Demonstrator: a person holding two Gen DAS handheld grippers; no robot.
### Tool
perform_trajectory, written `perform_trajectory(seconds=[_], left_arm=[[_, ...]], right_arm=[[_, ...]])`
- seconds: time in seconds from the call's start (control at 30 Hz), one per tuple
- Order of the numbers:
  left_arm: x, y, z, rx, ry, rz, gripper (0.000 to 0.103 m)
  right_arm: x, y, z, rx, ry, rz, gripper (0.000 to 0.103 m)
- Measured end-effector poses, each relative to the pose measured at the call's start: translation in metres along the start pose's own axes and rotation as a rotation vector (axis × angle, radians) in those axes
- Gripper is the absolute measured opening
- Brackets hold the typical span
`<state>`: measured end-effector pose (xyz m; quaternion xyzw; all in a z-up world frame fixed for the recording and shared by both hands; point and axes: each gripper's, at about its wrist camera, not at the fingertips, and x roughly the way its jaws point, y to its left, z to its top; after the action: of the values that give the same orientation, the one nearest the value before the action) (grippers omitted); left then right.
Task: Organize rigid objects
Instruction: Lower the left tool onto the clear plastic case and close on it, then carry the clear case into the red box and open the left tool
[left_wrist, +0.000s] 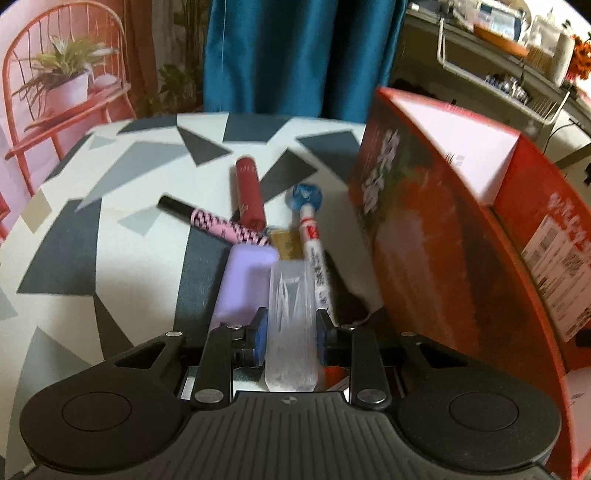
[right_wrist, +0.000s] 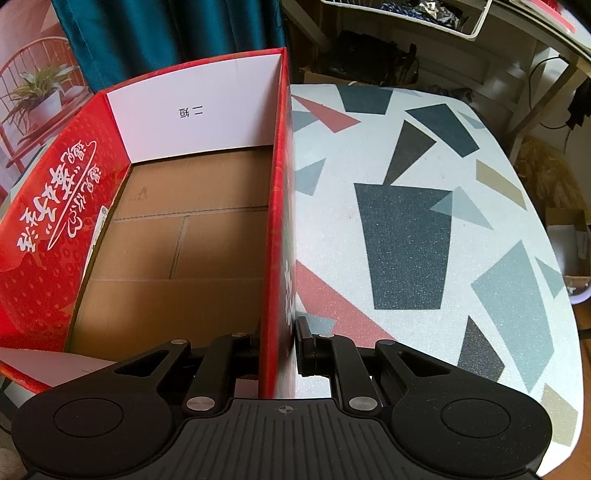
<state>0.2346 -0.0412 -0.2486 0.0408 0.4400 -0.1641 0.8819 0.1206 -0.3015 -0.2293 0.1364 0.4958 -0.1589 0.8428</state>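
Left wrist view: left gripper (left_wrist: 291, 336) snug around frosted clear plastic case (left_wrist: 291, 325), white slivers inside.

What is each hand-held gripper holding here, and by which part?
Left hand-held gripper: the clear plastic case, pinched across its near end. Right hand-held gripper: shut on the red box, on its right side wall.

Left gripper (left_wrist: 291, 334) points steeply down, jaws narrowed; right gripper (right_wrist: 277, 343) — also angled down — is clamped tight.
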Motion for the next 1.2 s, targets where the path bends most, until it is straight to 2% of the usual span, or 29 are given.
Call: perform_trajectory(seconds=[0.47, 0.8, 1.03, 1.2], left_arm=[[0.007, -0.006, 0.000, 0.031, 0.058, 0.041, 0.028], [-0.024, -0.008, 0.018, 0.070, -0.031, 0.025, 0.028], [-0.053, -0.008, 0.061, 0.054, -0.107, -0.024, 0.028], [-0.069, -0.028, 0.091, 0.111, -0.158, -0.086, 0.028]], right_arm=[[0.000, 0.001, 0.000, 0.001, -0.001, 0.000, 0.012], [0.000, 0.001, -0.002, 0.002, 0.000, 0.003, 0.012], [0.000, 0.003, -0.001, -0.012, 0.002, -0.002, 0.012], [0.000, 0.003, -0.001, -0.016, 0.001, -0.002, 0.012]])
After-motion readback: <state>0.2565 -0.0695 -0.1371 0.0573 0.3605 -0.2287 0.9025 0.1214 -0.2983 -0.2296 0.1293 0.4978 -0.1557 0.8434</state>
